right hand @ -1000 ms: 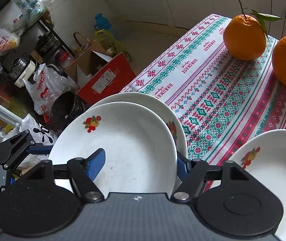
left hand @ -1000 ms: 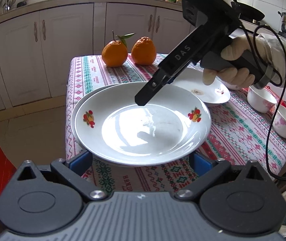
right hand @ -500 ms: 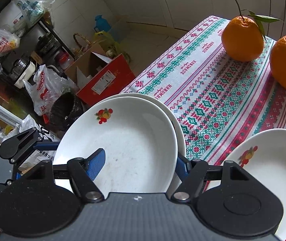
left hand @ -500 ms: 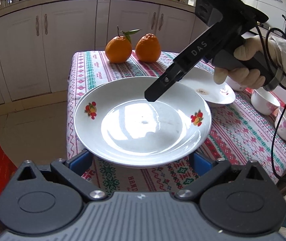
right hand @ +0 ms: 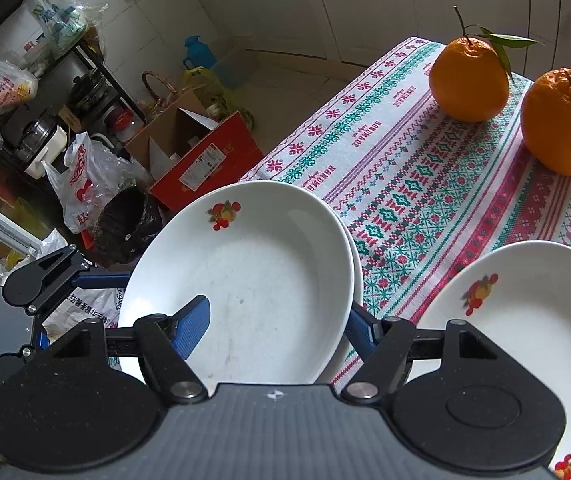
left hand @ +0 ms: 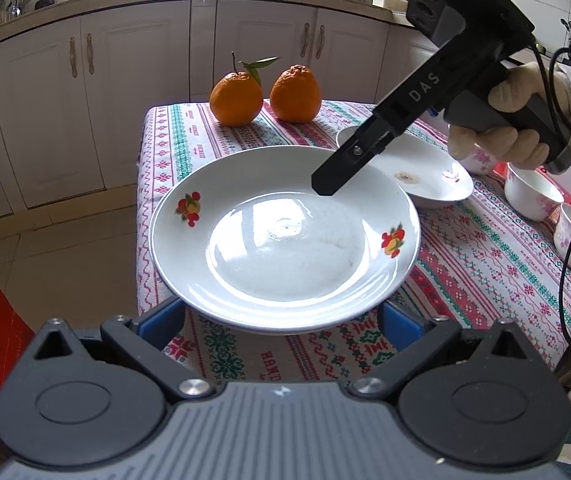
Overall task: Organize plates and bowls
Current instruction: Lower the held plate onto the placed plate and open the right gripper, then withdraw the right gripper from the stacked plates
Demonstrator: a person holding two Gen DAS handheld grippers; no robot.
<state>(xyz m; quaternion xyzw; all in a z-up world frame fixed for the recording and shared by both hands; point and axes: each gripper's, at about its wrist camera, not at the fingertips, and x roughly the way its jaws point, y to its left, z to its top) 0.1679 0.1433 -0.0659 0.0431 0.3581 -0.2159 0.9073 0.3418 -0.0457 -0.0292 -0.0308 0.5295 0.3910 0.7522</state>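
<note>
Plates with fruit motifs sit stacked at the near corner of your patterned tablecloth (left hand: 485,264): the top plate (left hand: 285,236) rests on a lower plate (right hand: 355,248) whose rim peeks out on one side. Your right gripper (right hand: 277,326) stands partly open astride the top plate's rim, one blue finger (right hand: 191,330) inside the dish and the other outside, though you cannot tell whether the pads press on it; your left gripper (left hand: 281,320) has a blue finger either side of the stack's near edge, and its hold cannot be told either. A third plate (right hand: 525,320) lies just beside the stack, two floral bowls (left hand: 533,194) stand further right, and two oranges (left hand: 237,98) sit at the far end.
</note>
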